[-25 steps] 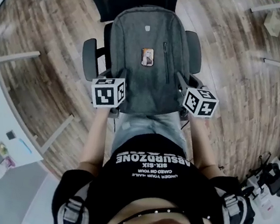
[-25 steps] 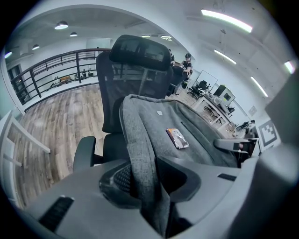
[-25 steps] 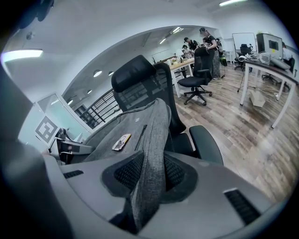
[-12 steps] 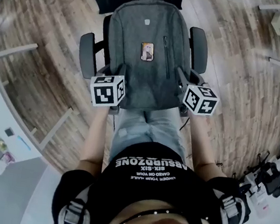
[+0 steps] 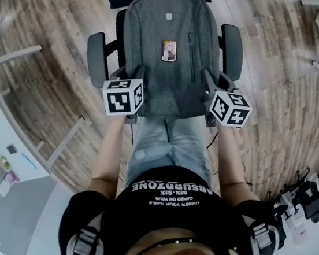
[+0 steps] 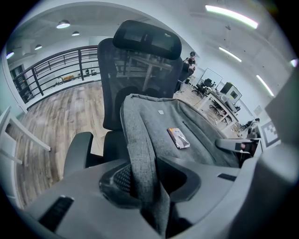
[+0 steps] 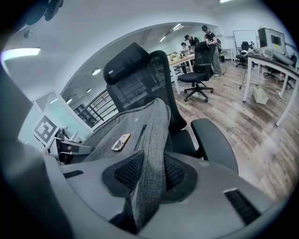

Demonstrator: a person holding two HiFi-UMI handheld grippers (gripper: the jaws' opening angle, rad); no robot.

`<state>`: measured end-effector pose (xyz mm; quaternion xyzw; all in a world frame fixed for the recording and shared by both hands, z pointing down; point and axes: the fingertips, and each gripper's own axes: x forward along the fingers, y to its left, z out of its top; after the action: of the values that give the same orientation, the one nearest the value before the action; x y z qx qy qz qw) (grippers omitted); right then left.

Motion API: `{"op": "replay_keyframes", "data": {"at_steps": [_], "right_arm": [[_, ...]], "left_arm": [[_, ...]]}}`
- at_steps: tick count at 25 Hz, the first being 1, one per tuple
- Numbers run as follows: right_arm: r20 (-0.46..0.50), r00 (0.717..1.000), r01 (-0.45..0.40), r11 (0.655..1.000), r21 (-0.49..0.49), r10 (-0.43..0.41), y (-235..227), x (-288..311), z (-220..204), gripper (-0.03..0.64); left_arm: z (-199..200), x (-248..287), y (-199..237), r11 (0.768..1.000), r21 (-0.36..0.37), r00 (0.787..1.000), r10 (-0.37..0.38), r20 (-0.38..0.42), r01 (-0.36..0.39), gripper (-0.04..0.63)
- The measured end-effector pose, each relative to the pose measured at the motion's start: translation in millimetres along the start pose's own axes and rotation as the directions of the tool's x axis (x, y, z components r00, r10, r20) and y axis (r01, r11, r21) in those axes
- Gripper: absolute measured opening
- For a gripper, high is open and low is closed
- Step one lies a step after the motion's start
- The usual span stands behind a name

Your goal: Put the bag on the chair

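Seat of the black mesh office chair (image 5: 96, 57) hidden beneath the grey fabric backpack (image 5: 166, 31), touchdown unclear, your left gripper (image 6: 150, 179) and right gripper (image 7: 149, 175) slanting downward, fingers clamped on its side edges, backpack stretching ahead of them against the backrest

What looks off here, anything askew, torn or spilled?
Nothing stands out. The backpack is squared up between the armrests of the chair, fabric intact; the left gripper and right gripper each pinch a side edge. A small card lies flat on its front.
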<state>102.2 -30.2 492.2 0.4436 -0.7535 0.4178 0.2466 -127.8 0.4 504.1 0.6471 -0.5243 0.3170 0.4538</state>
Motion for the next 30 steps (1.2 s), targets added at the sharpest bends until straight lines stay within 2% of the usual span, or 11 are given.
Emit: {"op": "replay_keyframes", "data": {"at_steps": [30], "right_arm": [[-0.046, 0.997, 0.056, 0.998, -0.004, -0.057, -26, 37, -26, 0.103]], "left_arm": [[-21, 52, 13, 1.0, -0.03, 0.997, 0.003, -0.071, -0.005, 0.104]]}}
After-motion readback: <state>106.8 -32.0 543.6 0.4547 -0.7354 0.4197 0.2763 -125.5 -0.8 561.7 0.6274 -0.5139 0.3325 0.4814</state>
